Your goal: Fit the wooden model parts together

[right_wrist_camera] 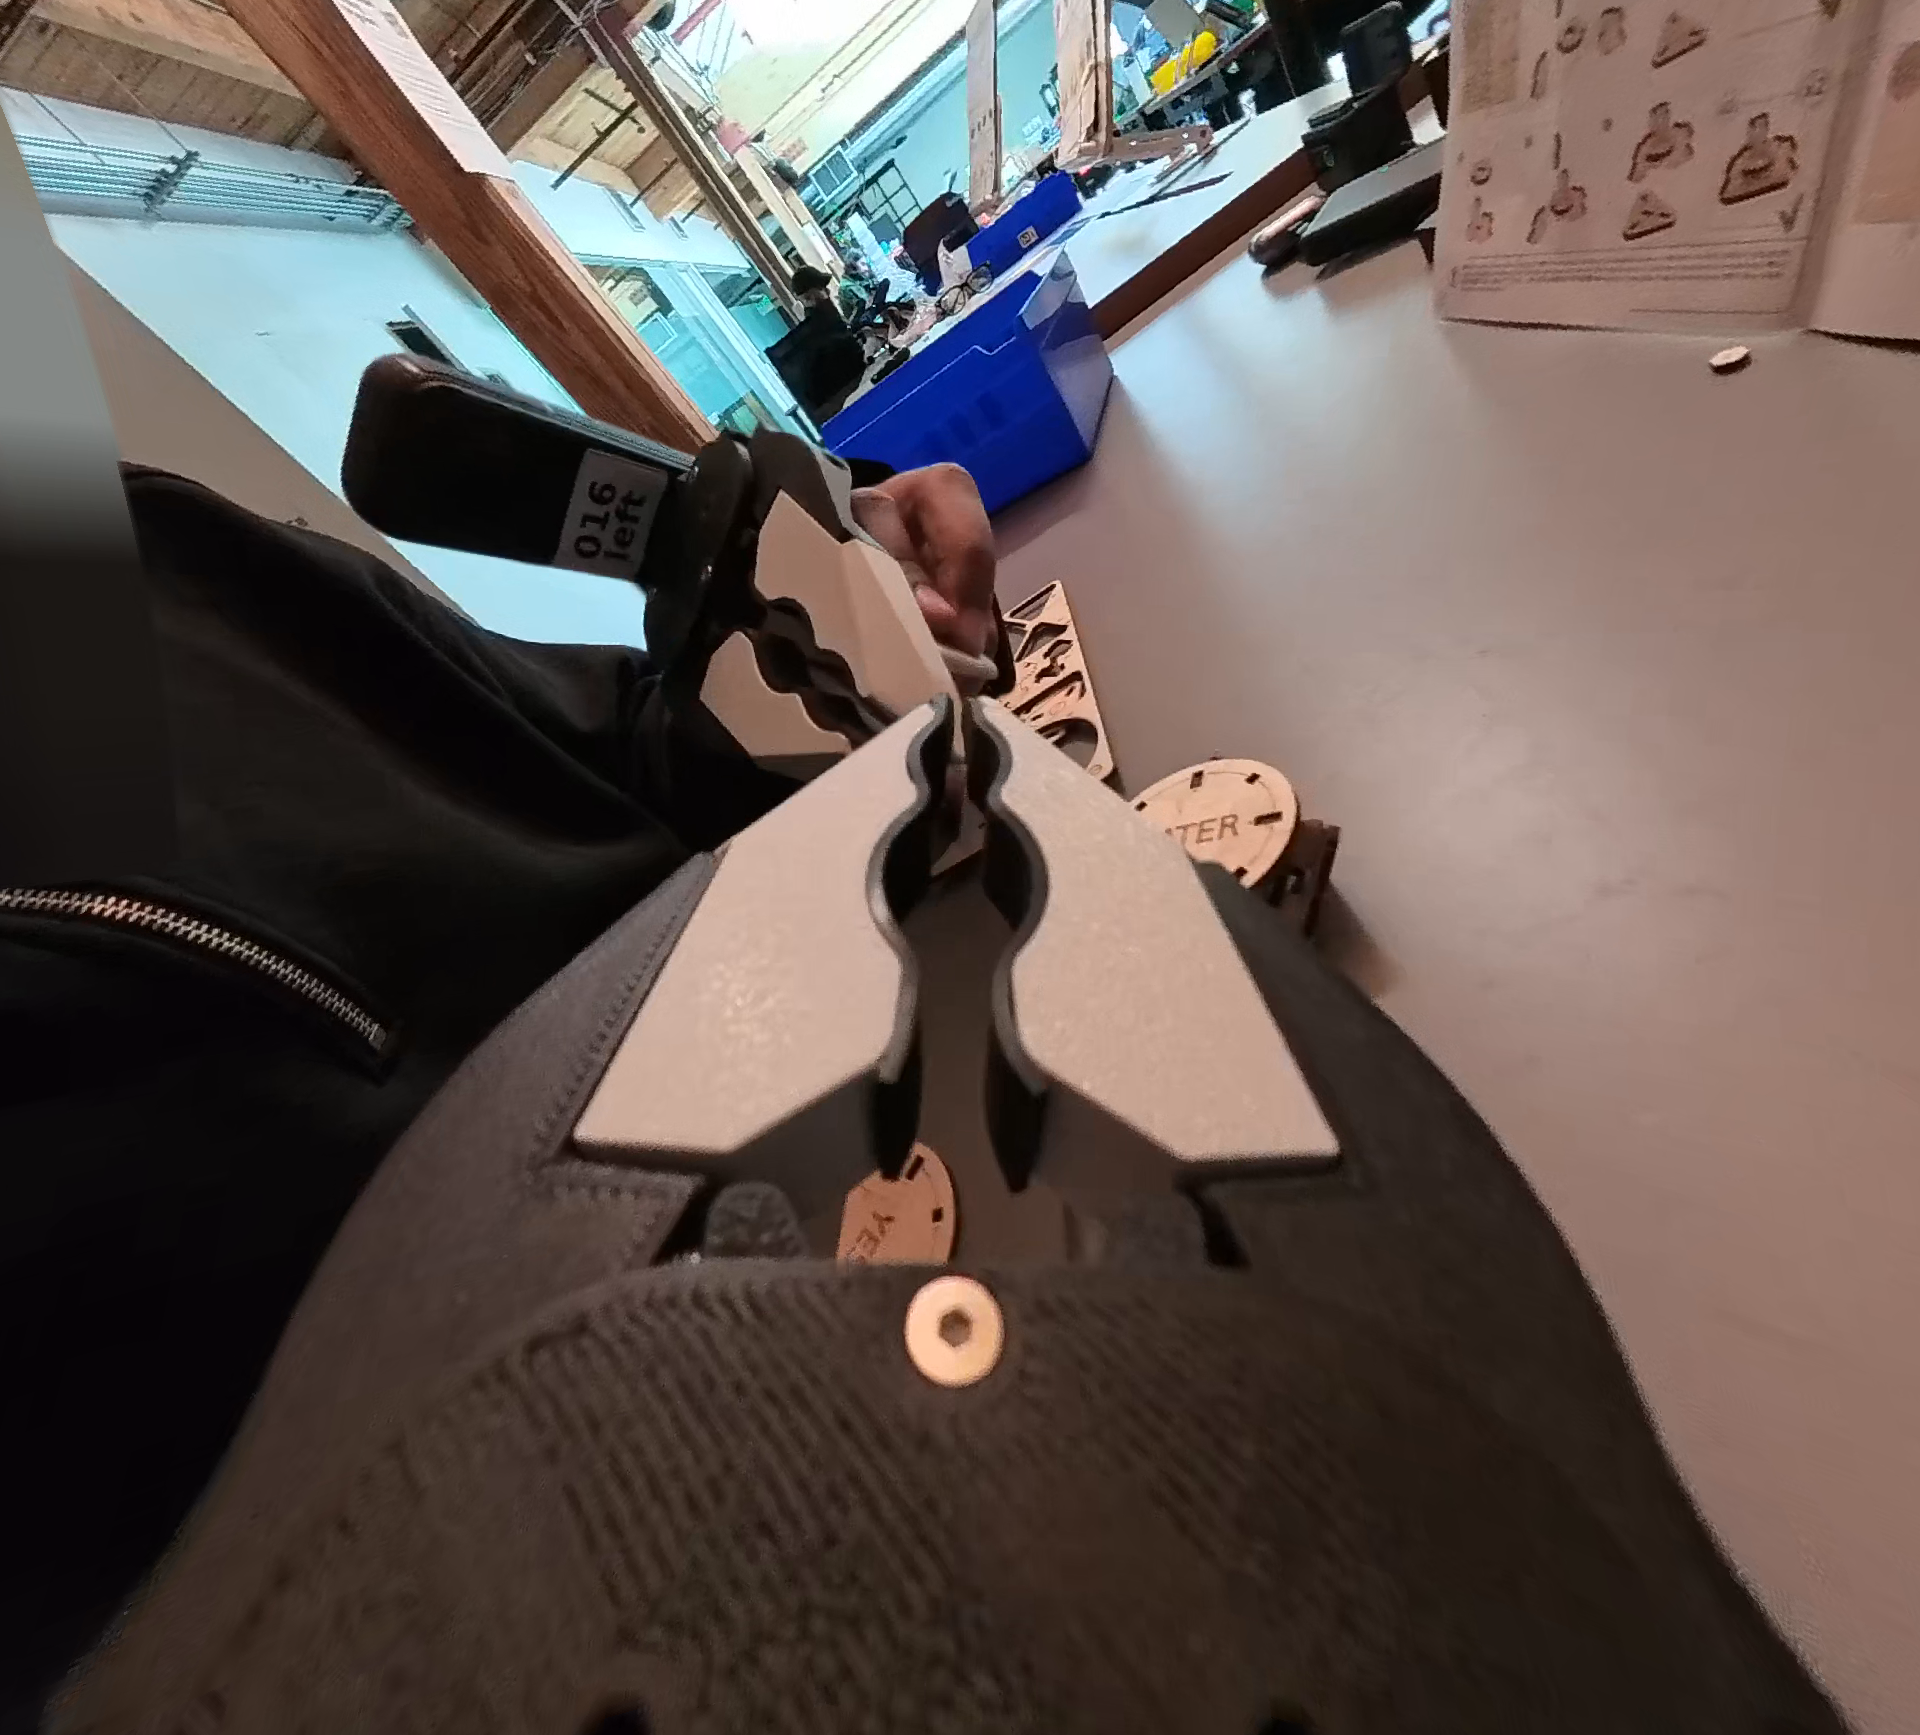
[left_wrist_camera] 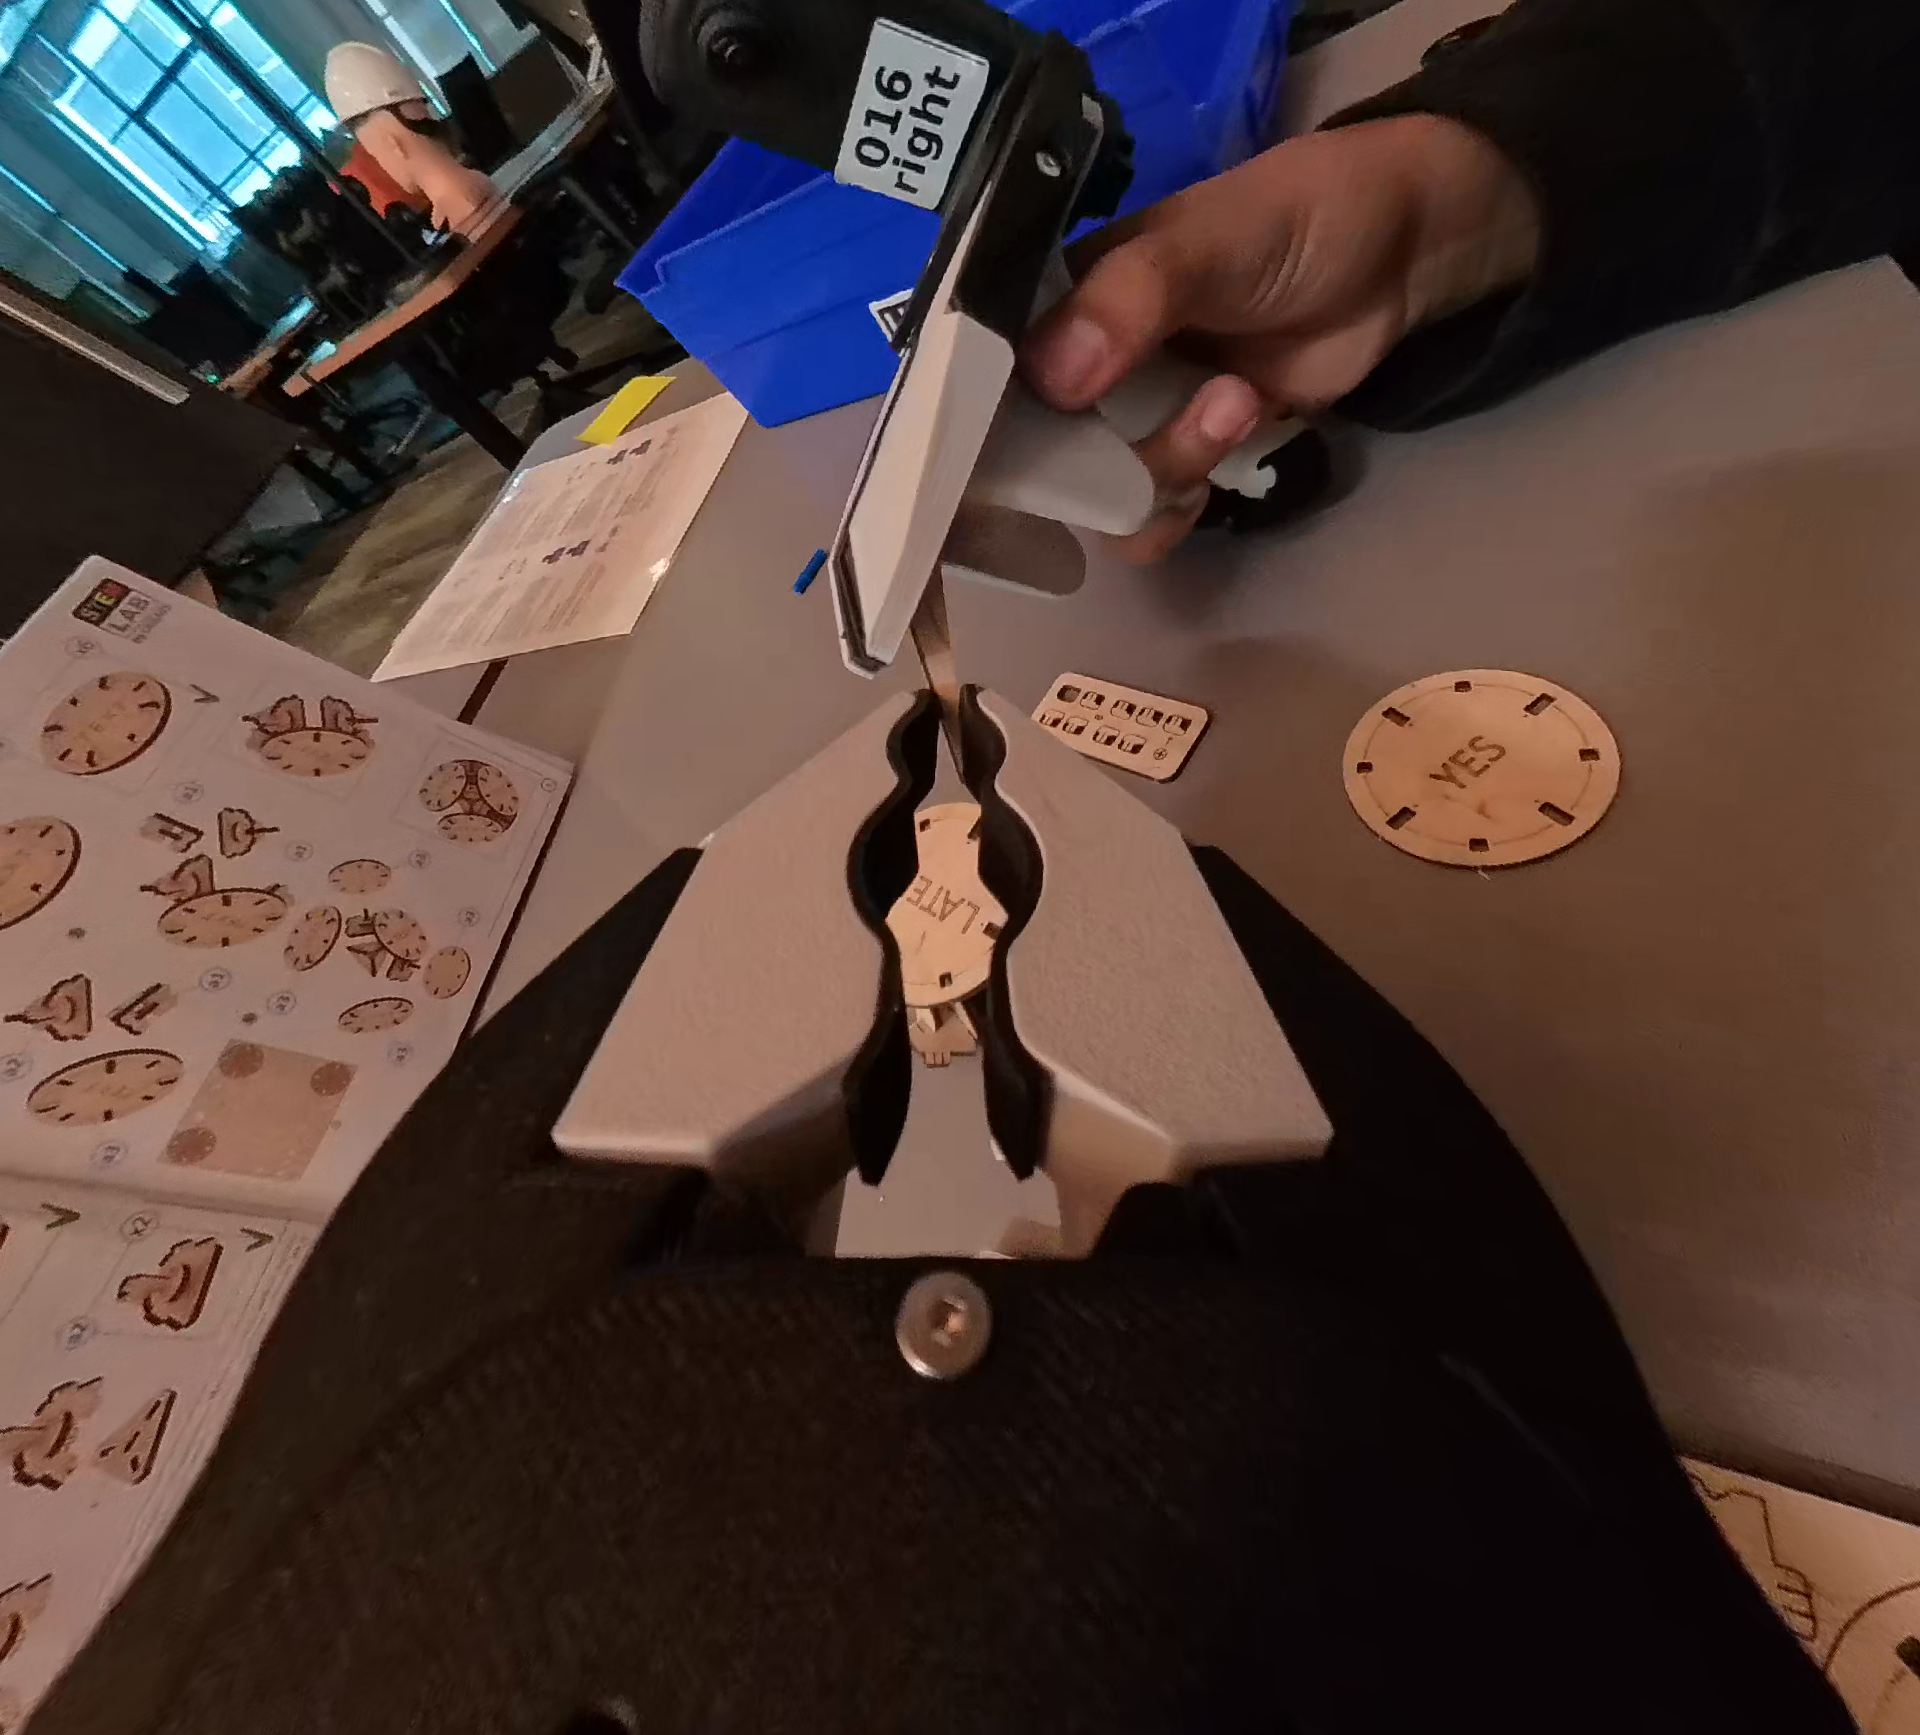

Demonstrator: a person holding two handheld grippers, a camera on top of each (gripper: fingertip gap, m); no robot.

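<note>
My left gripper (left_wrist_camera: 940, 709) is shut on a thin pale flat strip (left_wrist_camera: 935, 646), pinched at its very tips. The strip runs up and passes behind the white finger of my right gripper (left_wrist_camera: 860, 659), which hangs just above and is held by a hand. In the right wrist view my right gripper (right_wrist_camera: 961, 729) is shut, and the same pale strip (right_wrist_camera: 964, 828) shows between its pads. The left gripper's white finger (right_wrist_camera: 831, 605) meets it from the left. A round wooden disc on a small wooden stand (left_wrist_camera: 940, 906) lies on the table under the left gripper.
On the grey table (left_wrist_camera: 1558, 1062) lie a second wooden disc (left_wrist_camera: 1481, 766), a small wooden card with cut-outs (left_wrist_camera: 1122, 724) and picture instruction sheets (left_wrist_camera: 239, 906). A blue bin (left_wrist_camera: 987, 231) stands behind. The right wrist view also shows a cut-out wooden sheet (right_wrist_camera: 1049, 688). Only a small space, under 4 cm, lies between the two pairs of fingers.
</note>
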